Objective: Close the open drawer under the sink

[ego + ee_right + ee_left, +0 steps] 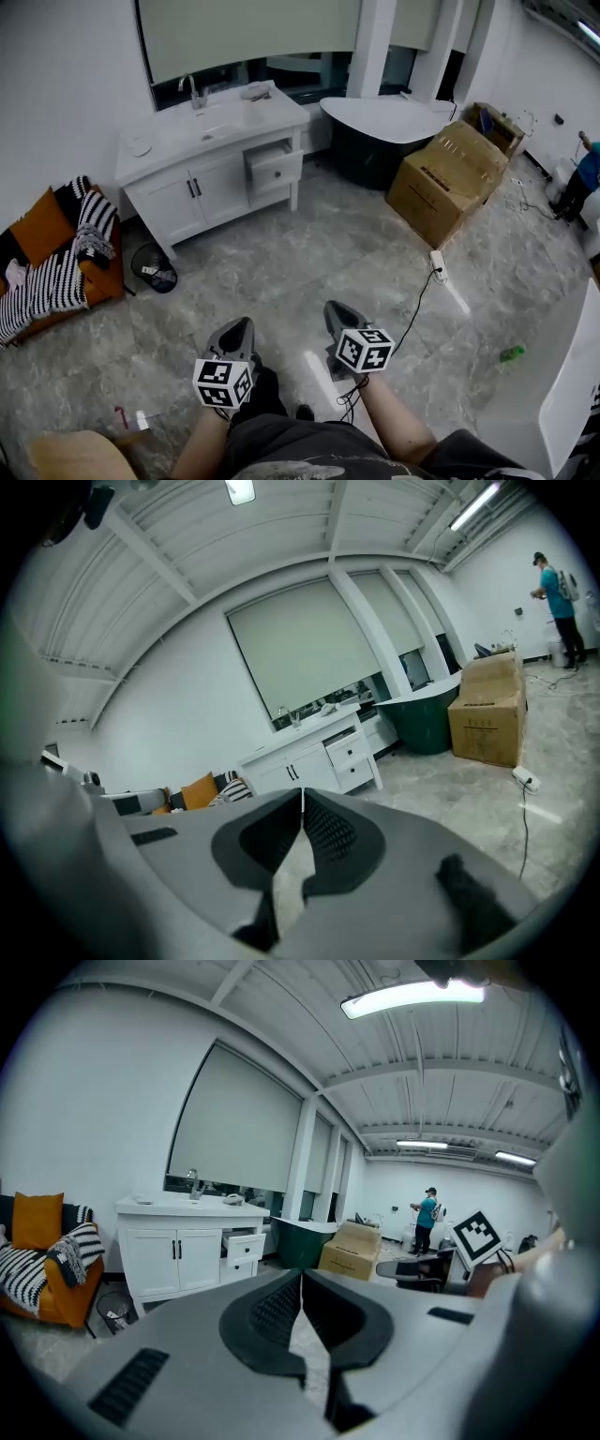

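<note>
Left gripper (236, 330) and right gripper (339, 314): jaws fully together, empty, touching nothing. Drawer (275, 167) protrudes from vanity (202, 187), well apart across bare floor (309, 253).

Grey left gripper (244, 325) and right gripper (336, 309) bear black-and-white marker cubes (223, 382).

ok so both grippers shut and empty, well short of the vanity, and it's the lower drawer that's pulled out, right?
No: the upper drawer is the one pulled out. The lower drawer sits flush, as the head view shows. The rest holds: the left gripper and the right gripper are shut, empty, and well short of the vanity.
</note>
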The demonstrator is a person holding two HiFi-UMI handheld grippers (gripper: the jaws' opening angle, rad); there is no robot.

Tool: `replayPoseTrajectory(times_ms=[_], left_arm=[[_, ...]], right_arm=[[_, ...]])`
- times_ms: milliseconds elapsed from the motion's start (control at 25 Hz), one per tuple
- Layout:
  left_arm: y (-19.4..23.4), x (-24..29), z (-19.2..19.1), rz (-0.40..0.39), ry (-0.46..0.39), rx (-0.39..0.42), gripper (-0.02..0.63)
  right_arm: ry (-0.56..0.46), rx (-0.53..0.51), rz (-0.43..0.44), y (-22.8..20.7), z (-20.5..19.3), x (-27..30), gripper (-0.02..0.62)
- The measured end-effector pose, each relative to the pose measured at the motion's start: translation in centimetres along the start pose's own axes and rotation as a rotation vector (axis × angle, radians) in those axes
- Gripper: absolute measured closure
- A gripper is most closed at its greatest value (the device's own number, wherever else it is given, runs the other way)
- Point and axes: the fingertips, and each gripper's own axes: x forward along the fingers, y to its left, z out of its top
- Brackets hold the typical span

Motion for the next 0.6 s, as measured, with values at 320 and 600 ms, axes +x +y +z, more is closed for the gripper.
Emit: replayPoseTrajectory(times_ms=[320, 600], left_arm=[[7.5, 8.7, 2.7, -0.058, 0.005, -0.019, 0.589], [15.4, 16.0, 6.9, -0.110, 0.015, 0.014, 0.589]], right_arm=[[0.022, 0.013, -0.081, -1.8, 1.7, 8.5, 0.571], [0.054, -0.022, -0.109, -1.1, 4.3, 18.7, 0.571]])
